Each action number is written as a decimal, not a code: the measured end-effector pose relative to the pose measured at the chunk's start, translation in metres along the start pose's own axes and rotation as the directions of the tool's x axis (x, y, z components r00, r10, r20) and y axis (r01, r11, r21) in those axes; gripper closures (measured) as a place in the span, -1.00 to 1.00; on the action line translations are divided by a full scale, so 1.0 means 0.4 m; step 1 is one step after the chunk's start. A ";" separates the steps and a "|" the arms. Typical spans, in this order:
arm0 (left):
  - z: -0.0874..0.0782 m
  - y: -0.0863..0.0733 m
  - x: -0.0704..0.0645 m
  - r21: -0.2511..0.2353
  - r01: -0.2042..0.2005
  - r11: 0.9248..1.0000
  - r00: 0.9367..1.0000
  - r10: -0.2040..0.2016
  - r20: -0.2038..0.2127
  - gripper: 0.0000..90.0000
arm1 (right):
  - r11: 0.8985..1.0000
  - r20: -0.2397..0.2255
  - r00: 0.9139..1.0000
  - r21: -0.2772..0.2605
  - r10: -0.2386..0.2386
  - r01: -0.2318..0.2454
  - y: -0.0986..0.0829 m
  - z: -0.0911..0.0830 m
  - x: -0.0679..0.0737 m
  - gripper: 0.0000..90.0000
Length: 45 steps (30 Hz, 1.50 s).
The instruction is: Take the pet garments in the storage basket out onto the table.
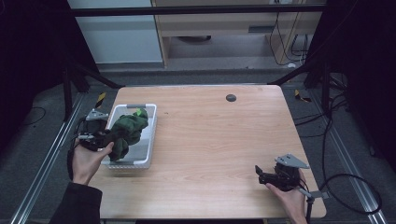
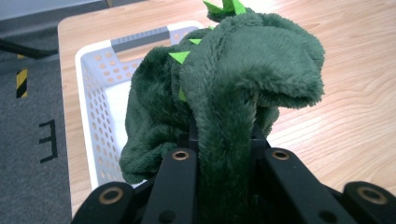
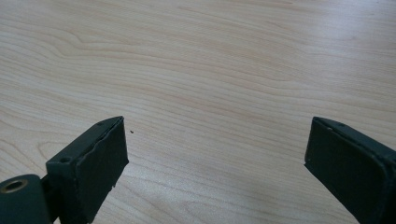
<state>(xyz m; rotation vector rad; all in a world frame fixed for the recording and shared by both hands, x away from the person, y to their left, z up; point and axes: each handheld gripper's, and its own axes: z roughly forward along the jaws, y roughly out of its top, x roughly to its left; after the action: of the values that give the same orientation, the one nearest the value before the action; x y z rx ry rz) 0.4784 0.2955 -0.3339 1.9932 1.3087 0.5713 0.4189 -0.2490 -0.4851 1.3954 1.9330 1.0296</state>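
You are working under dim, even overhead light; the room around the table [image 1: 210, 135] is falling into black. Ahead of your right gripper [image 3: 215, 154] the wood is glaring pale. Close to your left gripper [image 2: 224, 186], the plush [image 2: 243, 79] is blurring softly.

The green plush toy [image 2: 243, 84] is covering the left gripper's [image 2: 224, 154] jaw tips and hiding much of the white basket [image 2: 93, 93] behind it.

The plush [image 2: 243, 79] is dark green with bright green spikes, in a white basket [image 1: 148, 135] with a grey handle, on the pale wood table [image 1: 219, 140]; black jaws.
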 end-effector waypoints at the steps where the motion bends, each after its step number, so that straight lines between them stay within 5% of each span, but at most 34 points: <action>1: 0.000 0.000 0.000 0.000 0.000 1.000 1.000 0.000 0.000 0.78 | 1.000 0.000 1.000 0.000 0.000 0.000 0.000 0.000 0.000 -0.87; 9: -0.051 0.017 -0.022 -0.037 -0.032 0.999 0.999 0.032 0.010 0.78 | 1.000 0.001 1.000 0.001 0.000 0.000 0.000 -0.001 0.002 -0.87; 27: -0.082 0.053 -0.079 -0.064 -0.093 0.994 0.994 0.097 0.055 0.78 | 1.000 0.003 1.000 0.005 0.003 -0.003 -0.001 0.001 0.001 -0.87; 45: -0.052 0.084 -0.170 -0.070 -0.151 0.986 0.981 0.158 0.114 0.79 | 1.000 0.002 1.000 -0.004 0.011 -0.011 0.000 -0.006 -0.002 -0.86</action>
<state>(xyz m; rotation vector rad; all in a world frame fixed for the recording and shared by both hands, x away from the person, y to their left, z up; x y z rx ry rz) 0.4581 0.2304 -0.2948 2.0572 1.0592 0.5480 0.4171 -0.2503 -0.4837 1.4061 1.9233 1.0364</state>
